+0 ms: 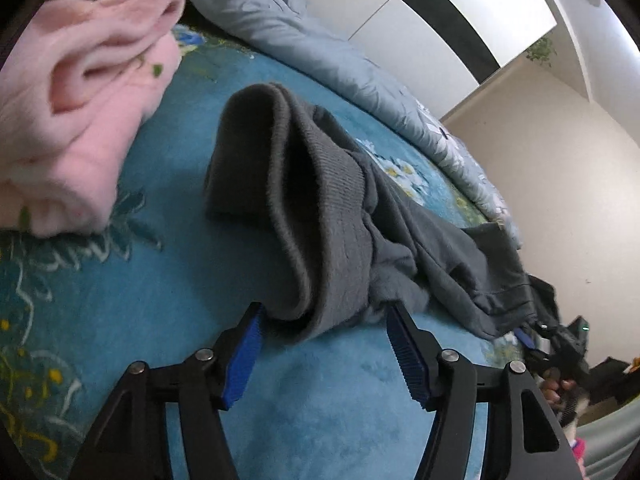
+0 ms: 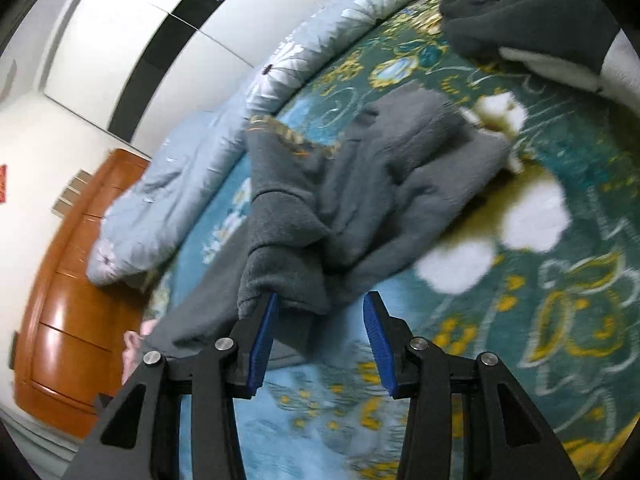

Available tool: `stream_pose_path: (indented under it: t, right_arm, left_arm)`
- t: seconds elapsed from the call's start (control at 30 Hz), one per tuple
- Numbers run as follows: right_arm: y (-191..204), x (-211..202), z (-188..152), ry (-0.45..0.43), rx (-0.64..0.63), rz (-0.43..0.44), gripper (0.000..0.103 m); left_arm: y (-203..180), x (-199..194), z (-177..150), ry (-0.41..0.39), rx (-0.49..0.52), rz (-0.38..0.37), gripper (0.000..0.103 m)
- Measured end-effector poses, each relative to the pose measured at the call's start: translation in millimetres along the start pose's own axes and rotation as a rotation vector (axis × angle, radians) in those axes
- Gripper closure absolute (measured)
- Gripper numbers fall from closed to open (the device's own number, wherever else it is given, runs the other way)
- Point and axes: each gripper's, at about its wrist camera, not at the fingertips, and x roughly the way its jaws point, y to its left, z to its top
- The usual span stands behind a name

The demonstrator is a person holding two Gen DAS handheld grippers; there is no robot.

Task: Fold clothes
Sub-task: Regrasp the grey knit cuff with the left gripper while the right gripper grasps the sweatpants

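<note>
One grey garment [image 1: 340, 216] lies crumpled on the blue flowered blanket [image 1: 168, 280], its ribbed cuff standing up – the rest trails toward the blanket's edge. The left gripper [image 1: 324, 344] has its blue pads spread, cloth between the tips but not pinched. The right gripper [image 2: 320, 332] is parted too, one pad brushing the fleece. A pink garment [image 1: 80, 120] sits just beside; a pale quilt [image 1: 320, 40] bunches along the far edge.
</note>
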Motion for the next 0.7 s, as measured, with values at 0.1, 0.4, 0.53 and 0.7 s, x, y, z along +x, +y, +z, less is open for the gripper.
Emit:
stream_pose_path:
  t: [0.1, 0.4, 0.53, 0.7]
  right_arm:
    - [5.9, 3.6, -8.6, -0.005, -0.002, 0.029, 0.058]
    - [15.5, 19.0, -20.5, -0.033, -0.031, 0.004, 0.058]
    - [2.9, 31.7, -12.5, -0.056, 0.049, -0.013, 0.058]
    - [-4.9, 27.8, -5.8, -0.098, 0.138, -0.006, 0.098]
  left_arm:
    - [-3.2, 8.3, -0.1, -0.004, 0.008, 0.021, 0.037]
    - [-2.0, 6.0, 3.6, -0.058, -0.023, -0.006, 0.049]
    - [-2.4, -1.2, 7.0, -0.091, -0.057, -0.027, 0.078]
    - [-9.0, -19.4, 21.4, -0.147, -0.102, -0.097, 0.092]
